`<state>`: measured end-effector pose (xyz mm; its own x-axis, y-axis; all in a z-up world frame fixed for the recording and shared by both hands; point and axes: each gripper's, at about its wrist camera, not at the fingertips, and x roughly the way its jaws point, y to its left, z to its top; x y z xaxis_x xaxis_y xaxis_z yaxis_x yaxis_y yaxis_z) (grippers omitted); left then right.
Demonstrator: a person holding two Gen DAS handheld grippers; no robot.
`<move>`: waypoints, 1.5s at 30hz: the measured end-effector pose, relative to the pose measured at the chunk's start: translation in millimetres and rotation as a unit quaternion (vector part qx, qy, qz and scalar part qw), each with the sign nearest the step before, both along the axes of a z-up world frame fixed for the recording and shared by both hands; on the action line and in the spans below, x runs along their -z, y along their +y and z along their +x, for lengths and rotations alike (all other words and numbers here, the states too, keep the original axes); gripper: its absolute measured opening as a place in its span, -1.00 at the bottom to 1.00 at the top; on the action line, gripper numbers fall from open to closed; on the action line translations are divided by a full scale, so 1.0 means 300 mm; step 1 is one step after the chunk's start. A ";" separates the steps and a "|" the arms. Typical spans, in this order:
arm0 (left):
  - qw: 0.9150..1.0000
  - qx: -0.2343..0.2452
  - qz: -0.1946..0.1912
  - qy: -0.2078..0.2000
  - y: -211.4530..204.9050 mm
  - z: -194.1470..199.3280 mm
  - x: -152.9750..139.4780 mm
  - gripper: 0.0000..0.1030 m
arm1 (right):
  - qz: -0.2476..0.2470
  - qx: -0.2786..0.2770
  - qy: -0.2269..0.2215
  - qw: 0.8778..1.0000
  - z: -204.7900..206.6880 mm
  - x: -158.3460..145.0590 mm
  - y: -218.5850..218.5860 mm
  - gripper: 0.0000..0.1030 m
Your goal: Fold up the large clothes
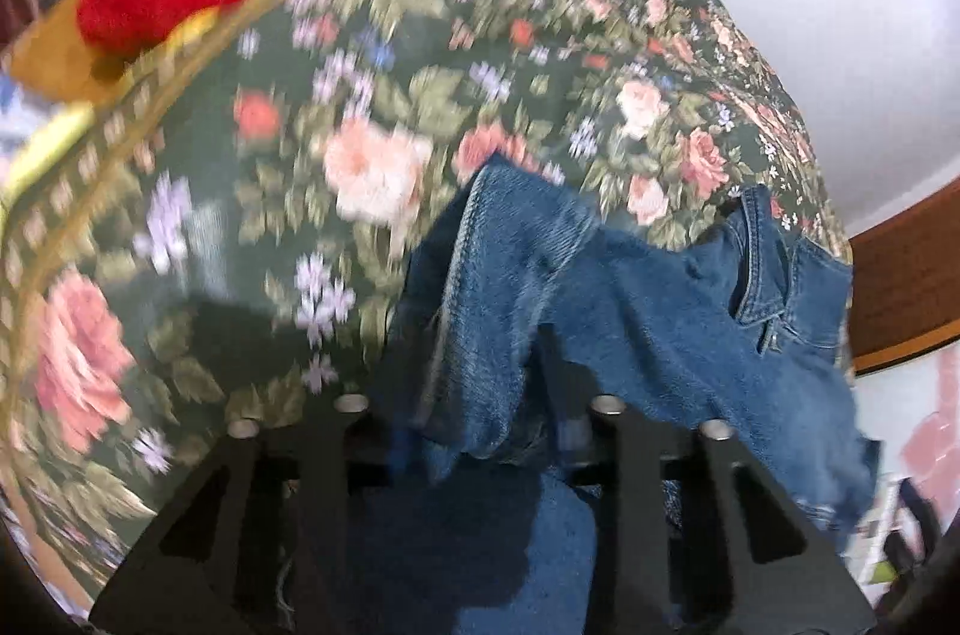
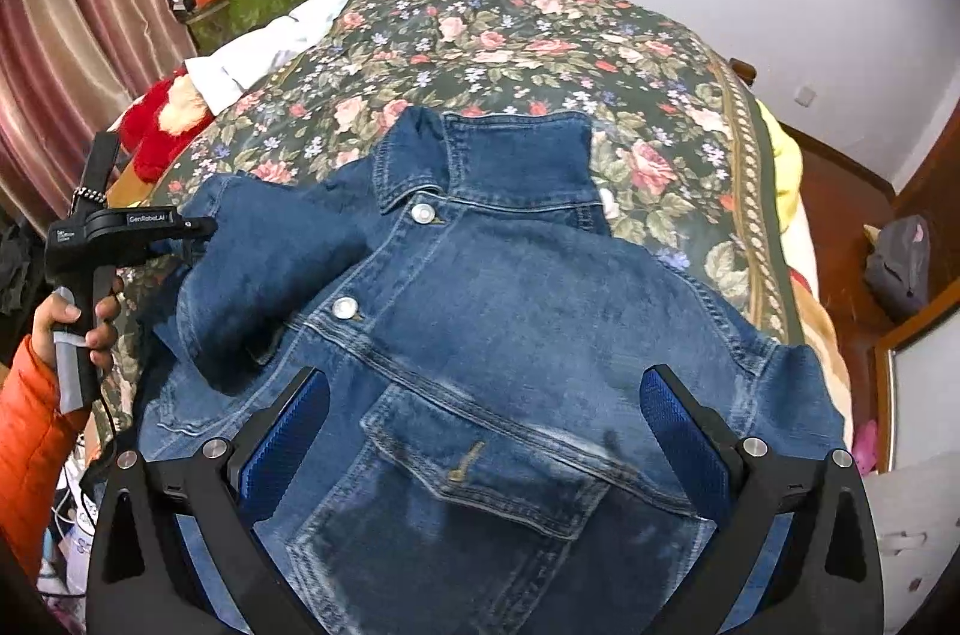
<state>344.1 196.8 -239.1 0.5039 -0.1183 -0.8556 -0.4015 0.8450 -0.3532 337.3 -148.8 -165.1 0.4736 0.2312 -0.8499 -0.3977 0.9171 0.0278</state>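
The left gripper, fingers clamped on the jacket sleeve, seems mid-fold across the front, while the right gripper hovers, fingers apart, ready to smooth it on the bed.

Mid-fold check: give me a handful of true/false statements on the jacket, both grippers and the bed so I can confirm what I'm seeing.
1. The denim jacket lies on the floral bedspread. True.
2. The right gripper is clamped on the collar. False: its jaws are spread wide over the chest pocket, gripping nothing.
3. The left gripper is at the jacket's sleeve. True: it holds denim, and the left wrist view shows fabric bunched between its fingers.
4. The jacket's front is unbuttoned and lying open. False: two metal buttons are fastened.
5. A red plush toy sits beside the bed edge. True.
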 end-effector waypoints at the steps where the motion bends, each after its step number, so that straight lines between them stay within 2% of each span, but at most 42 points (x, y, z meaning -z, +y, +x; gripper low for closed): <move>1: 1.000 0.011 0.012 -0.009 -0.018 0.004 -0.026 -0.77 | 0.000 0.005 -0.003 1.000 -0.001 -0.002 -0.017 1.00; 4: 0.996 0.039 0.066 -0.044 -0.101 0.009 -0.146 -0.81 | 0.002 0.016 -0.010 1.000 -0.004 -0.008 -0.059 1.00; 7: 0.986 0.078 0.115 -0.091 -0.213 0.007 -0.299 -0.83 | 0.008 0.029 -0.018 0.999 -0.009 -0.017 -0.111 1.00; 10: 0.975 0.125 0.124 -0.135 -0.345 0.013 -0.441 -0.83 | 0.023 0.042 -0.022 0.999 -0.018 -0.029 -0.169 1.00; 12: 0.967 0.163 0.114 -0.156 -0.450 0.009 -0.515 -0.83 | 0.033 0.053 -0.024 0.998 -0.028 -0.040 -0.217 1.00; 14: 0.962 0.197 0.099 -0.164 -0.540 0.015 -0.549 -0.83 | 0.041 0.063 -0.026 0.997 -0.039 -0.050 -0.264 1.00; 17: 0.951 0.257 0.080 -0.153 -0.715 0.033 -0.539 -0.83 | 0.049 0.078 -0.031 0.995 -0.061 -0.067 -0.331 1.00; 19: 0.945 0.285 0.087 -0.138 -0.814 0.042 -0.501 -0.83 | 0.053 0.090 -0.034 0.994 -0.082 -0.076 -0.380 1.00; 21: 0.938 0.316 0.088 -0.114 -0.910 0.045 -0.434 -0.83 | 0.056 0.104 -0.035 0.992 -0.106 -0.084 -0.435 1.00; 23: 0.933 0.341 0.069 -0.086 -0.986 0.046 -0.364 -0.83 | 0.056 0.116 -0.035 0.991 -0.125 -0.085 -0.479 1.00; 27: 0.927 0.369 0.046 -0.045 -1.100 0.022 -0.265 -0.79 | 0.057 0.148 -0.028 0.987 -0.166 -0.070 -0.582 1.00; 32: 0.917 0.399 0.022 -0.020 -1.180 -0.031 -0.229 -0.41 | 0.076 0.196 -0.010 0.978 -0.215 -0.032 -0.710 1.00; 34: 0.914 0.405 0.022 -0.023 -1.196 -0.047 -0.239 -0.21 | 0.090 0.217 0.001 0.972 -0.231 -0.013 -0.764 1.00; 36: 0.911 0.411 0.033 -0.034 -1.200 -0.069 -0.271 -0.13 | 0.105 0.238 0.010 0.965 -0.247 0.003 -0.811 1.00; 38: 0.909 0.410 0.044 -0.058 -1.177 -0.083 -0.323 -0.09 | 0.119 0.264 0.018 0.957 -0.272 0.017 -0.869 1.00; 40: 0.912 0.398 0.058 -0.079 -1.135 -0.079 -0.371 0.28 | 0.129 0.285 0.020 0.950 -0.295 0.026 -0.918 1.00; 42: 0.920 0.368 0.087 -0.104 -1.071 -0.061 -0.407 0.44 | 0.136 0.307 0.022 0.942 -0.323 0.035 -0.977 1.00; 45: 0.931 0.319 0.145 -0.105 -0.957 -0.017 -0.407 0.44 | 0.157 0.343 0.036 0.925 -0.365 0.070 -1.066 1.00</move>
<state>338.9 -90.2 -117.1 0.5695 -0.2307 -0.7889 0.2672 0.9596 -0.0877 227.9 -468.6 -186.2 0.5458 0.1387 -0.8264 0.2876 0.8953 0.3402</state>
